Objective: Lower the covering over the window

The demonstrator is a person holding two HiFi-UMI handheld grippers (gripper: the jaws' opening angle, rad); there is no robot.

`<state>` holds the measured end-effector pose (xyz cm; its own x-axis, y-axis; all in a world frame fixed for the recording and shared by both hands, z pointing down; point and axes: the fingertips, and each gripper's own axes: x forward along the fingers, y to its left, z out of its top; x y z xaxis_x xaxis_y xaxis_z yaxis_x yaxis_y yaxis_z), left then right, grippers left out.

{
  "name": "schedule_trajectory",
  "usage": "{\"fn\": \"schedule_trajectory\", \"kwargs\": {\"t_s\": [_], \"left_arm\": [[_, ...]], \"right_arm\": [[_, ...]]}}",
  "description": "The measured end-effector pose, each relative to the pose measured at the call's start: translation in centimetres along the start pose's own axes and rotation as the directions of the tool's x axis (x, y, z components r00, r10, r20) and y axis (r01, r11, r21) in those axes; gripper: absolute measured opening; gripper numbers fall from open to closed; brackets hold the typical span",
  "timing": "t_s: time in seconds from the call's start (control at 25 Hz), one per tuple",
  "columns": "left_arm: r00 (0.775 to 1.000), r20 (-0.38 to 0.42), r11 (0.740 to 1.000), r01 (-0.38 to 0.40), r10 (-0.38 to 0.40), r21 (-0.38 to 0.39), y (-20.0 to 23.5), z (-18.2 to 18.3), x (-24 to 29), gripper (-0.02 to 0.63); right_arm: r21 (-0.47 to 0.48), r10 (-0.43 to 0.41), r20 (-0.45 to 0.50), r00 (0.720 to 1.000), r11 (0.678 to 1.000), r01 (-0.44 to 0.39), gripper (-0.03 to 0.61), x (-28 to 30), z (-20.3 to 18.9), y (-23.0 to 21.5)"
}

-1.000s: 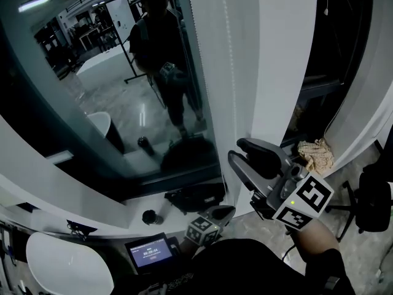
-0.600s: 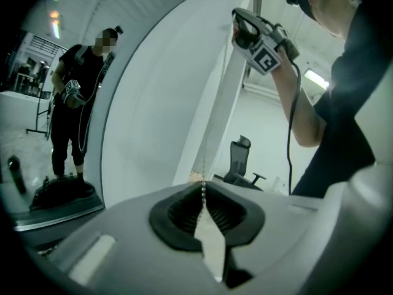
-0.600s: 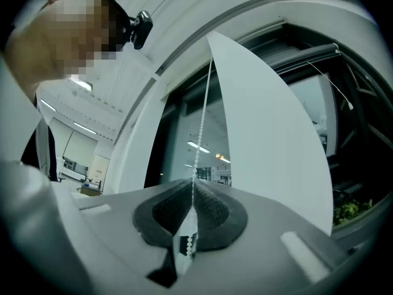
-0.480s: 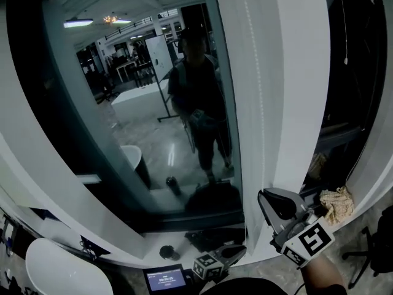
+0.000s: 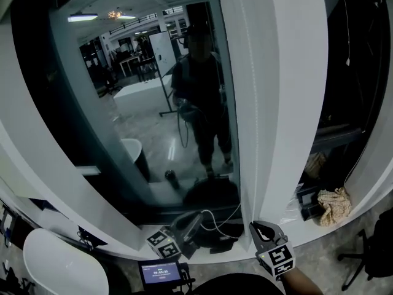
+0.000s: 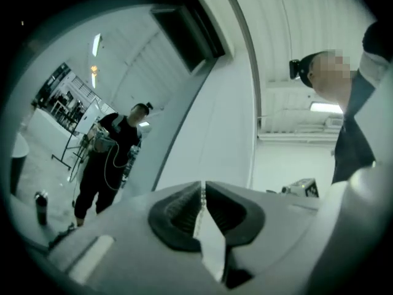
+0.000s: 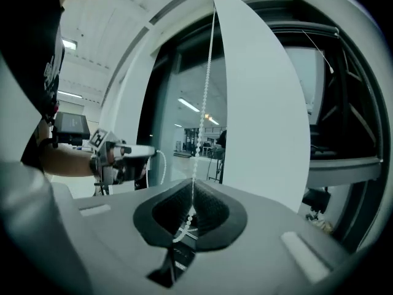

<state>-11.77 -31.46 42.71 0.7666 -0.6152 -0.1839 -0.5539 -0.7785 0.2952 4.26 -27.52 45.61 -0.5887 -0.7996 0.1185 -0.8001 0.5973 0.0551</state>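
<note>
A white bead chain (image 5: 247, 103) hangs down the white pillar (image 5: 288, 72) beside the dark window glass (image 5: 123, 103). At the bottom right of the head view, my right gripper (image 5: 265, 232) is shut on it; in the right gripper view the bead chain (image 7: 202, 103) runs straight down between the pads of my right gripper (image 7: 191, 196). My left gripper (image 5: 193, 219) is at the sill, with a slack loop of chain (image 5: 218, 221) curving beside it. In the left gripper view my left gripper (image 6: 202, 192) is shut on a line of beads. A dark housing (image 6: 184, 29) sits at the window's top.
A person with grippers is reflected in the glass (image 5: 199, 91). A black bag (image 5: 212, 237) lies on the sill. A small lit screen (image 5: 161, 273) and a white round seat (image 5: 61, 269) are below left. A crumpled cloth (image 5: 334, 204) lies at the right.
My right gripper has dropped from mid right to the bottom edge of the head view, chain in its jaws. My left gripper has risen from the lower edge toward the sill. The view has tilted upward.
</note>
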Motion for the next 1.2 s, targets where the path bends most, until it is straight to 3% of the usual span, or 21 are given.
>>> {"fn": "schedule_trajectory", "kwargs": {"t_s": [0.16,0.24,0.36,0.48,0.64,0.8,0.92,1.04,1.2], "left_arm": [[0.980,0.088,0.983,-0.182,0.180,0.014,5.0,4.2,-1.9,0.062],[0.980,0.088,0.984,-0.175,0.178,-0.040,6.5,4.7,-3.3,0.064],[0.993,0.086,0.990,-0.067,0.077,-0.120,4.4,5.9,-3.5,0.067],[0.993,0.083,0.992,0.089,-0.082,-0.087,-0.4,7.2,-0.4,0.074],[0.955,0.104,0.960,0.281,-0.279,-0.004,-8.2,10.5,4.9,0.080],[0.901,0.094,0.904,0.415,-0.424,0.102,-14.3,12.6,9.0,0.087],[0.886,0.096,0.886,0.437,-0.454,0.152,-16.2,12.7,11.0,0.091],[0.890,0.112,0.893,0.425,-0.442,0.145,-16.2,12.8,12.6,0.091],[0.877,0.145,0.884,0.433,-0.458,0.175,-16.8,14.2,13.9,0.110]], "right_arm": [[0.014,-0.003,-0.017,1.000,1.000,0.004,0.011,0.0,-1.0,-0.2],[0.023,-0.002,-0.018,1.000,1.000,0.002,0.011,0.0,-1.0,-0.4],[0.060,0.012,-0.010,1.000,0.998,-0.012,0.011,-0.3,-0.9,-0.3],[0.051,0.023,-0.005,1.000,0.998,-0.023,0.011,0.1,-0.7,0.4],[0.011,0.050,0.004,0.999,0.999,-0.050,0.011,1.4,-0.1,2.0],[0.021,0.086,-0.050,0.995,0.996,-0.085,0.009,2.5,-2.0,3.3],[0.065,0.126,-0.207,0.970,0.991,-0.115,0.009,3.1,-8.8,4.8],[0.162,0.183,-0.360,0.915,0.978,-0.132,0.009,2.5,-16.1,5.9],[0.191,0.194,-0.407,0.892,0.974,-0.124,0.008,1.3,-18.6,5.7]]}}
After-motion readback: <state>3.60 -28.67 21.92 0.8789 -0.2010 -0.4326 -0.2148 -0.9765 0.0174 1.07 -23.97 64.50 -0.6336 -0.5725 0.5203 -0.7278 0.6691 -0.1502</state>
